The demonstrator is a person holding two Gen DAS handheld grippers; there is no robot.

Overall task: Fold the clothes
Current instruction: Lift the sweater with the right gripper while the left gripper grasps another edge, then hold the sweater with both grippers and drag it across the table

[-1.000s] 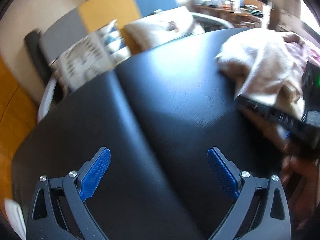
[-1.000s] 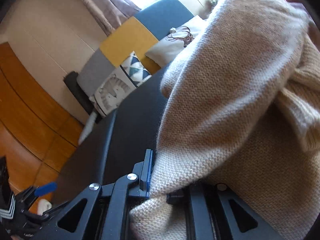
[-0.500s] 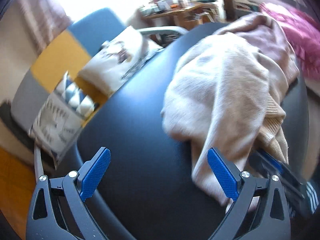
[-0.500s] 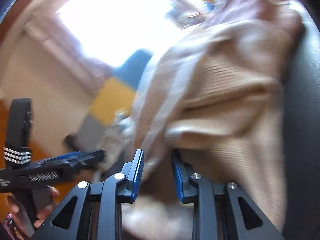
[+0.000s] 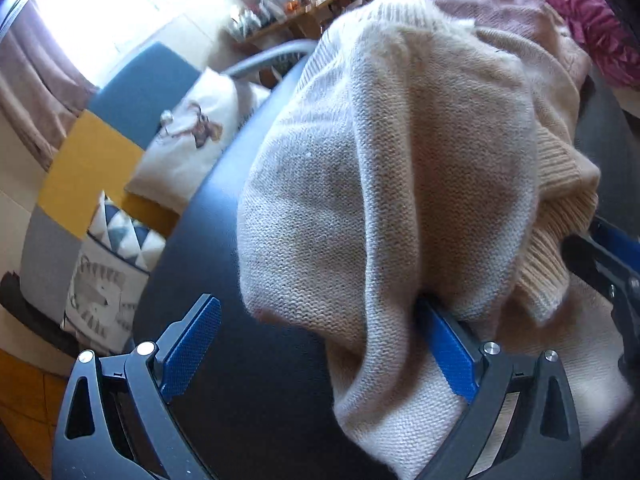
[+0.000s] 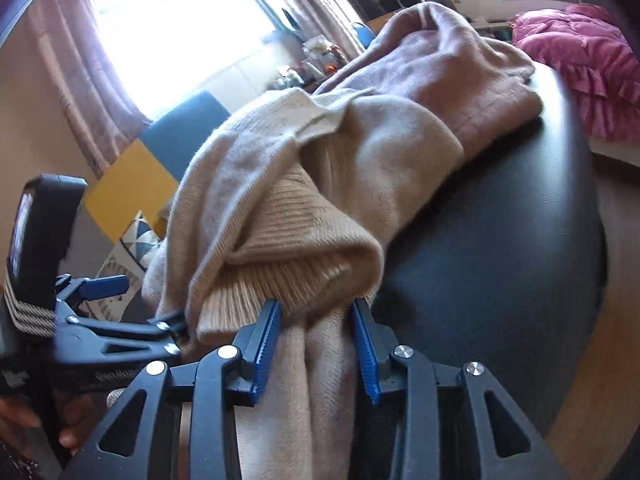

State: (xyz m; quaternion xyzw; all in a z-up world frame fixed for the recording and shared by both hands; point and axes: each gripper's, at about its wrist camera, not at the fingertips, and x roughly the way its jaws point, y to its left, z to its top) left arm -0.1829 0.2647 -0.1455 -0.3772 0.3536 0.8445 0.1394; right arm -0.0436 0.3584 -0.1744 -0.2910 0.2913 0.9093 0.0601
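A cream knit sweater (image 5: 384, 184) lies bunched on the black round table (image 5: 256, 392). My left gripper (image 5: 320, 344) is open; a fold of the sweater hangs between its blue pads and over the right pad (image 5: 452, 360). In the right wrist view the sweater (image 6: 304, 184) fills the middle. My right gripper (image 6: 318, 344) is closed on a hanging strip of the sweater with the jaws still apart by the cloth's thickness. The left gripper (image 6: 108, 320) shows at the left of that view, held by a hand.
A dusty pink garment (image 6: 460, 64) lies behind the sweater on the table (image 6: 500, 240). A magenta ruffled cloth (image 6: 588, 68) sits at the far right. A patchwork sofa (image 5: 100, 144) with cushions (image 5: 192, 136) stands beyond the table's left edge. Wooden floor lies below.
My left gripper has moved in close to the sweater, whose fold now lies between its pads. My right gripper's jaws have opened wider around the cloth, and its view has steadied.
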